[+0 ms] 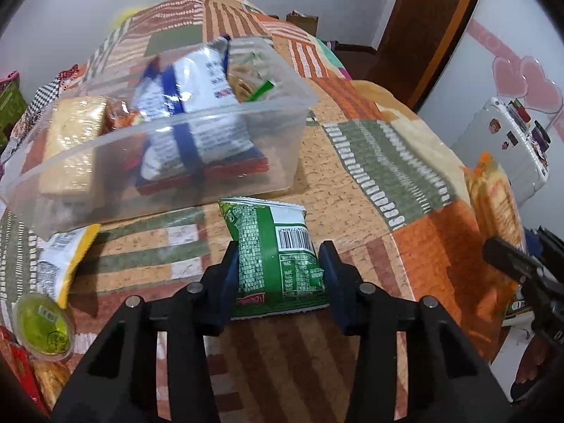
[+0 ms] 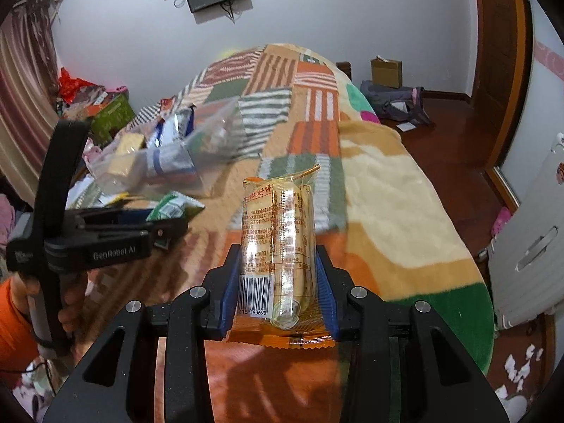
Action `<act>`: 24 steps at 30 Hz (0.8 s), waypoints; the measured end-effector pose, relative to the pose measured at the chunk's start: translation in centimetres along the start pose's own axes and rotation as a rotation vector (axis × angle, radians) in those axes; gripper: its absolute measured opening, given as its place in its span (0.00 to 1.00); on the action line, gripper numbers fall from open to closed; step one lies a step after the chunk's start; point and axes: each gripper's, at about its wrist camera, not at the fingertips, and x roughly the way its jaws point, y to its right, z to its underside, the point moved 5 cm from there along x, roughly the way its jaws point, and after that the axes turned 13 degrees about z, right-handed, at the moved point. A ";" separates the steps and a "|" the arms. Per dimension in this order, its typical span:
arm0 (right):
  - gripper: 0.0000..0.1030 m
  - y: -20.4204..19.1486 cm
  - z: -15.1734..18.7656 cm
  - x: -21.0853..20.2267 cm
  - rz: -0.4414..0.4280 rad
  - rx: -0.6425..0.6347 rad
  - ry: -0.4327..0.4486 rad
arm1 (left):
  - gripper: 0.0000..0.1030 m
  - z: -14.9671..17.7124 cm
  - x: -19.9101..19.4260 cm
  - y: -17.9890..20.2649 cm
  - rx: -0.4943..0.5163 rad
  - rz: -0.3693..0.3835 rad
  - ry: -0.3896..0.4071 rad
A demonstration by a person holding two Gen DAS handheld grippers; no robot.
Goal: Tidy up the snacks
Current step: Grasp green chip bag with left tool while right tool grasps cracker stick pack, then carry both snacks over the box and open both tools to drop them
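Angling steeply down toward the patchwork blanket (image 1: 370, 176), left gripper (image 1: 280, 275) with both blue pads against the sides of a green snack packet (image 1: 278, 257), barcode face up, jaws narrowed and clamped on it; packet lying on the blanket just in front of the clear plastic bin (image 1: 246, 120)

Seen from the right wrist view, same left gripper (image 2: 165, 225) reaching in from the left edge, held by a hand (image 2: 72, 303) wrapped around its grip, orange sleeve (image 2: 14, 320) behind, nose over the green packet (image 2: 174, 206) beside the bin (image 2: 208, 176)

Pointing down at a shallower slant, right gripper (image 2: 278, 282) raised above the orange part of the blanket (image 2: 405, 211), jaws drawn in and clenched on a clear orange-edged biscuit pack (image 2: 278, 246), barcode at its lower left, pack standing up between the pads and clear of the bedding; in the left wrist view same gripper (image 1: 504, 257) at the far right edge with the biscuit pack (image 1: 493, 201) blurred above it

Inside the bin, blue and white packets (image 1: 197, 105), a pale wafer block (image 1: 70, 141) and a red flat box (image 1: 211, 176) under them

Left of the green packet, a yellow-edged white sachet (image 1: 67, 257) and a round green-lidded cup (image 1: 44, 328) on the blanket
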 end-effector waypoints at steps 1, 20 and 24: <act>0.35 -0.2 -0.3 -0.2 0.000 -0.001 0.010 | 0.43 0.0 -0.4 -0.1 0.000 -0.001 0.010; 0.35 -6.0 -6.1 -1.0 -0.063 -0.054 0.122 | 0.43 -2.8 -11.3 -3.7 -0.024 -0.044 0.241; 0.35 -7.6 -7.3 -0.4 -0.080 -0.067 0.136 | 0.42 -3.5 -12.3 -4.9 -0.028 -0.061 0.261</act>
